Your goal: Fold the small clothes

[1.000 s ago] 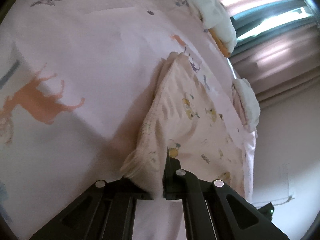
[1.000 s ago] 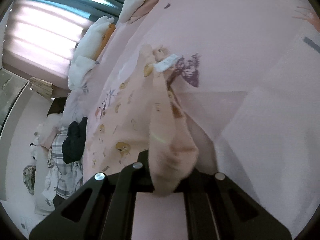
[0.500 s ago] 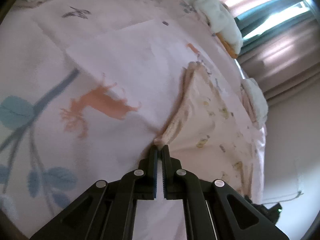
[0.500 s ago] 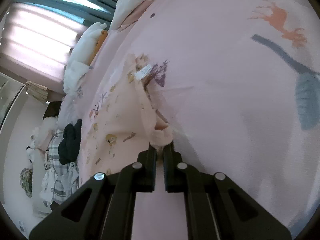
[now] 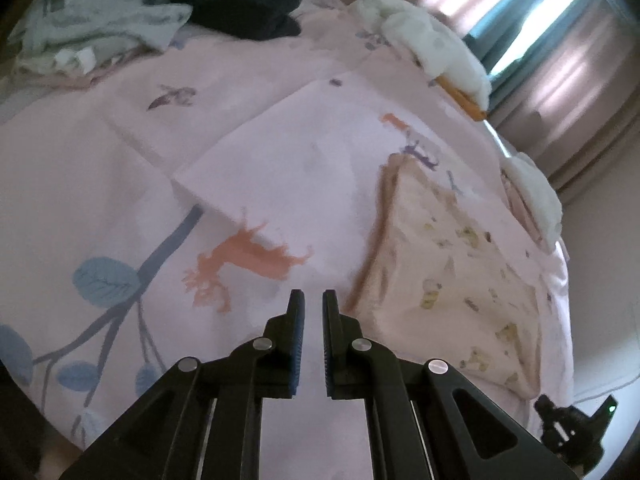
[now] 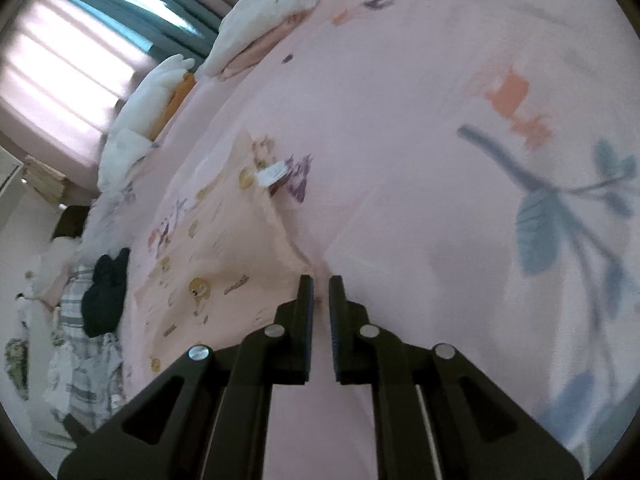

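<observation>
Left fingers: my left gripper (image 5: 313, 298) hangs over the pink bedsheet printed with orange deer and blue leaves (image 5: 120, 184), its black jaws drawn in to a narrow slit with nothing between them.
Right fingers: my right gripper (image 6: 321, 283) has just been easing its jaws apart; only a narrow gap shows, and no cloth is in it.
Garment: the small peach-coloured cloth garment with little yellow cartoon prints (image 5: 452, 264) lies flat on the sheet, folded along one long edge, just right of my left jaws in the left wrist view.
Same garment, right view: it (image 6: 216, 248) spreads to the left of my right jaws, its near corner just ahead of the tips; whether it touches them I cannot tell.
Label: a white tag (image 6: 272, 171) sticks out at the garment's far end.
Far side: a heap of dark clothing (image 5: 236, 4) and pale crumpled fabric (image 5: 100, 28) lies well apart from the garment.
</observation>
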`<state>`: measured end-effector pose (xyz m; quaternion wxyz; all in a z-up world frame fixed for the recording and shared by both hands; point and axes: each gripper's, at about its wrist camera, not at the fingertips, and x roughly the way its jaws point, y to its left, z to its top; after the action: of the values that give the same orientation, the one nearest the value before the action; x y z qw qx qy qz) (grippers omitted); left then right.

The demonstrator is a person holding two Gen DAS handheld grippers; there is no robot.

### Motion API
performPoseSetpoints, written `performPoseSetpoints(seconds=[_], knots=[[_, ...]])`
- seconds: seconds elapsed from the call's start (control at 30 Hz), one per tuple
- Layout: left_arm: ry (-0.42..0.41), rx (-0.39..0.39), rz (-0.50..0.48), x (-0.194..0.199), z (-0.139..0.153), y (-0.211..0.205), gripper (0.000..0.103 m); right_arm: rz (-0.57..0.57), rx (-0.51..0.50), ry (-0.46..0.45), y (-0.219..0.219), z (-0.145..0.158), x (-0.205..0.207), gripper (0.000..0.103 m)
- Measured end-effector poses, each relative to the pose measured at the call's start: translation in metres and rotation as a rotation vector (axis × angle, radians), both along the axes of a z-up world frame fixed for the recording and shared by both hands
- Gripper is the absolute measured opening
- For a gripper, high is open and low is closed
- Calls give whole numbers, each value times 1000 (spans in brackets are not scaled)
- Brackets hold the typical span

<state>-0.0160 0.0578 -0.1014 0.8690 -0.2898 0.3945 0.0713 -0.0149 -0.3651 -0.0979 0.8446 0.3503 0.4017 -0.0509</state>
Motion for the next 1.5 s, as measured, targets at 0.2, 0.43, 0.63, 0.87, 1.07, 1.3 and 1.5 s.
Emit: performPoseSetpoints(seconds=[0.2, 0.43, 0.63, 0.87, 1.07, 1.3, 1.5], knots=[[-4, 77, -96, 19, 14, -38, 23, 14, 41, -40, 6, 13, -5, 50], [-145, 164, -191, 22, 34, -77, 58, 60, 36, -75, 25, 23, -4, 66], [-222, 178, -276, 26, 32, -94, 79, 74, 87, -67, 32, 16, -1, 82], [-350, 97, -333, 24, 22, -95, 102, 86, 165, -19, 44, -5, 1, 93], [-304, 44, -280, 31, 9, -77, 102, 23, 271, -27, 48, -20, -2, 94], [-283, 34, -257, 34, -1, -68, 102, -13, 379, -56, 53, -25, 16, 96], [-232, -20, -232, 36, -11, -57, 102, -27, 429, -78, 54, -26, 36, 99]])
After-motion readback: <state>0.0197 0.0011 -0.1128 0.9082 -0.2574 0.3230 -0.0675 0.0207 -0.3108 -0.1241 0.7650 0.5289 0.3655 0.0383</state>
